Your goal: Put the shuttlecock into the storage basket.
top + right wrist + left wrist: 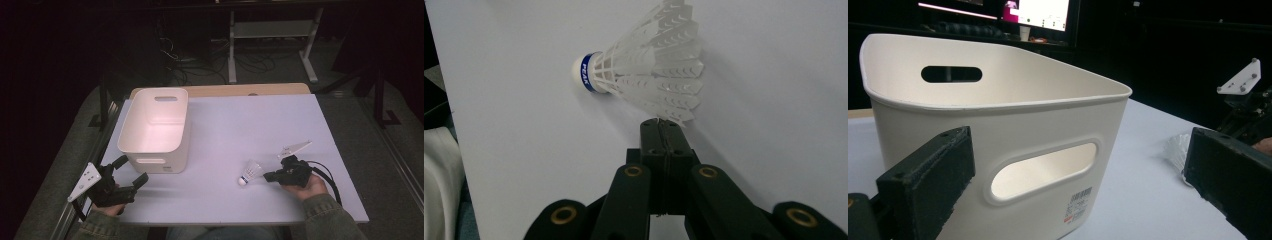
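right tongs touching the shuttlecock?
Touching. The right gripper view shows the right tongs shut on the rim of the shuttlecock skirt, feather edge pinched between the jaw tips.

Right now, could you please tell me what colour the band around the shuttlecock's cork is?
Blue, with white lettering; the right gripper view shows the shuttlecock best.

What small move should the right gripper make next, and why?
Probably lift. The right gripper looks shut on the skirt edge of the shuttlecock, which lies on the table; the white bin stands open to its left.
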`<state>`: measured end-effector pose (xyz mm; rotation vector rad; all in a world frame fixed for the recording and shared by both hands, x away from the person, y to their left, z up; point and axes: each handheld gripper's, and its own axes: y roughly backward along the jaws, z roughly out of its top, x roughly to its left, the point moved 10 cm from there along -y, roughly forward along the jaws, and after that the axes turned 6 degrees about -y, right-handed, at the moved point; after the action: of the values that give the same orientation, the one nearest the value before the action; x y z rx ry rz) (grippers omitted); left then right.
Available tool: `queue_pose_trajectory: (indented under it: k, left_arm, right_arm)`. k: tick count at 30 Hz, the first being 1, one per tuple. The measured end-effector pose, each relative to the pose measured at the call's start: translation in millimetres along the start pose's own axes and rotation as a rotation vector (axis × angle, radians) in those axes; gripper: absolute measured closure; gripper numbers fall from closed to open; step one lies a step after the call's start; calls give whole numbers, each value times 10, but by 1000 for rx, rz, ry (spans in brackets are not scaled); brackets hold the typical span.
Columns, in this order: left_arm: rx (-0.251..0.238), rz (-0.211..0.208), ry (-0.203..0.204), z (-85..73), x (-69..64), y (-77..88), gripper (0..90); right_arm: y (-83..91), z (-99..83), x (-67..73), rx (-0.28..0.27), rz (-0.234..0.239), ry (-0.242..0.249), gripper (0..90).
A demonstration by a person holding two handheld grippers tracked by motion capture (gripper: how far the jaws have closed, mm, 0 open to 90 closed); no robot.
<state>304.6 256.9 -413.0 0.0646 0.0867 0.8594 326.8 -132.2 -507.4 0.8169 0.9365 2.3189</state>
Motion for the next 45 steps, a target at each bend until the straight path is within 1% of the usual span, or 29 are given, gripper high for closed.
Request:
queue_pose_trajectory:
  k: [1,5,7,9,10,11,15,16,17,19,22,25,26,27,28,29,31,32,34,35,36,37,38,39,40,44,45]
  left_arm:
    - [1,0,-2,-2,0,-2,0]
    - [1,-3,5,-4,-4,-5,0]
    - [4,-2,0,-6,3,-1,0]
    - [4,-2,1,-6,3,-1,0]
    - [1,-3,3,-5,2,-3,0]
    - [1,-2,4,-4,2,-1,0]
    - [2,-2,-3,-1,12,12,0]
    - [1,-3,-1,-1,12,11,0]
    - [0,-4,1,-1,11,11,0]
    - [-1,-6,5,1,4,7,0]
    - [-2,-7,7,0,0,5,0]
    - [4,-7,4,-4,7,12,0]
    - [3,-7,4,-4,9,13,0]
    - [4,-8,1,-4,11,15,0]
    - [2,-8,2,-2,11,14,0]
    - [2,-8,2,-2,11,13,0]
    - [3,-8,4,-3,9,13,0]
    - [3,-8,2,-3,10,15,0]
    - [1,-8,1,-1,11,16,0]
    - [2,-8,3,-2,11,16,0]
    - [-1,-10,5,0,10,14,0]
    - [-2,-11,8,1,7,12,0]
    - [3,-12,5,-2,7,16,0]
    - [3,-12,2,-1,7,16,0]
    - [0,-13,4,1,5,16,0]
    - [-3,-14,6,4,4,15,0]
    - [-4,-14,7,6,1,16,0]
  right_arm:
    - [-9,12,-3,-3,2,14,884]
    - [-41,77,1,-9,-3,15,884]
    - [-63,107,-2,-9,-5,21,884]
    - [-83,139,11,-8,-6,12,884]
    - [-96,157,8,-13,-4,24,885]
    - [-104,168,15,-9,-6,15,884]
    - [-141,219,15,-16,-6,9,885]
    - [-145,230,4,-19,-8,21,885]
    - [-145,242,7,-21,-8,12,885]
    - [-149,263,-10,-29,-11,14,885]
    - [-176,286,-22,-26,-15,1,885]
    - [-211,314,-31,-22,-23,2,885]
    - [-224,329,-35,-25,-22,10,885]
    - [-233,344,-21,-23,-22,-2,885]
    - [-249,361,-23,-28,-22,7,886]
    - [-258,372,-11,-23,-20,1,885]
    - [-285,398,-9,-26,-23,16,885]
    - [-296,414,4,-28,-21,10,886]
    - [-316,438,15,-28,-17,24,885]
    - [-325,451,36,-27,-15,14,885]
    - [-338,466,40,-33,-12,25,885]
    - [-346,475,50,-29,-12,23,886]
    - [-358,486,55,-33,-9,32,886]
    - [-362,495,77,-29,-4,20,885]
    - [-367,503,86,-28,-4,21,885]
    - [-399,559,138,-43,1,43,885]
    - [-406,571,157,-41,7,42,885]
